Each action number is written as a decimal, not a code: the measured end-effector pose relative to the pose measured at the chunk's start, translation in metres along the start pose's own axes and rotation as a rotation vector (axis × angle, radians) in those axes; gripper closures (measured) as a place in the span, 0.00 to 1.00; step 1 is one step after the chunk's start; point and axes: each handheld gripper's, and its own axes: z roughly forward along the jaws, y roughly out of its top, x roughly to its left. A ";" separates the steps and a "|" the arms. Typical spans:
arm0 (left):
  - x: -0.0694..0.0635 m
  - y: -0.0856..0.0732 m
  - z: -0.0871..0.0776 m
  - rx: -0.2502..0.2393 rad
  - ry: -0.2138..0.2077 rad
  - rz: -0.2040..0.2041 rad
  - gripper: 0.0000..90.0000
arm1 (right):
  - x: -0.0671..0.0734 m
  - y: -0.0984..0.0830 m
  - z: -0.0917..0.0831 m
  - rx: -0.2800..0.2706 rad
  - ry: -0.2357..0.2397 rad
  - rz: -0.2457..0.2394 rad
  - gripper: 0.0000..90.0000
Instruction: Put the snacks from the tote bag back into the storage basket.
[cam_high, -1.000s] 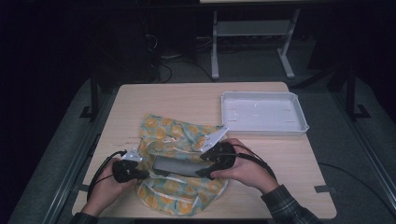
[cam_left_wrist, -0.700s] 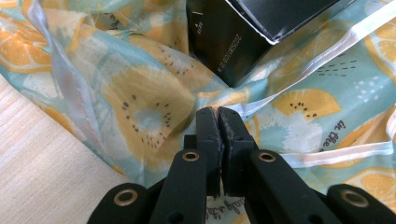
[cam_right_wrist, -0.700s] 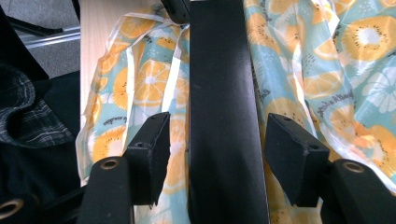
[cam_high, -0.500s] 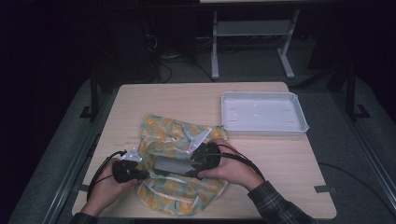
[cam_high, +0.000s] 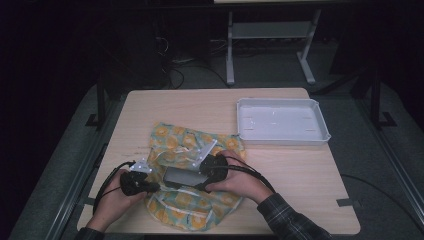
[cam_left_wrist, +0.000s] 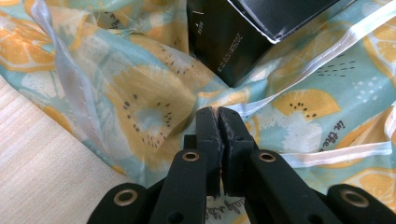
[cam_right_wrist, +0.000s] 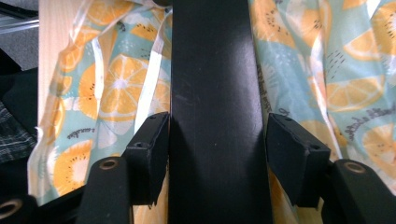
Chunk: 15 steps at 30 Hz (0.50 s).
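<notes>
Your left gripper (cam_left_wrist: 218, 122) is pressed together on a fold of the cloth (cam_left_wrist: 154, 100). Your right gripper (cam_right_wrist: 215, 140) clamps the black box (cam_right_wrist: 215, 93), whose long axis runs between the 2 grippers. Compared with 1 second ago, the box sits closer to the left gripper.

One printed cloth (cam_high: 192, 210), one black box (cam_high: 182, 176), one white tray (cam_high: 320, 135) (two grippers (cam_high: 150, 186) (cam_high: 200, 182))

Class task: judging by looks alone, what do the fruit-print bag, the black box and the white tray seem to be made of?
Bag: thin woven fabric, probably synthetic; it creases softly and has stitched seams and satiny ribbon. Box: likely coated cardboard; smooth black faces with a dull sheen, sharp edges. Tray: apparently moulded plastic, matte white.
</notes>
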 end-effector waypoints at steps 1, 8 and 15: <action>0.000 0.000 0.000 -0.002 0.000 -0.001 0.97 | 0.000 -0.001 0.001 0.007 0.003 0.008 0.43; 0.000 0.000 0.000 0.000 0.001 0.001 0.97 | 0.000 -0.005 0.008 0.026 0.003 0.006 0.43; 0.000 0.000 0.000 0.001 0.002 0.001 0.97 | 0.000 -0.008 0.014 0.040 0.012 0.008 0.43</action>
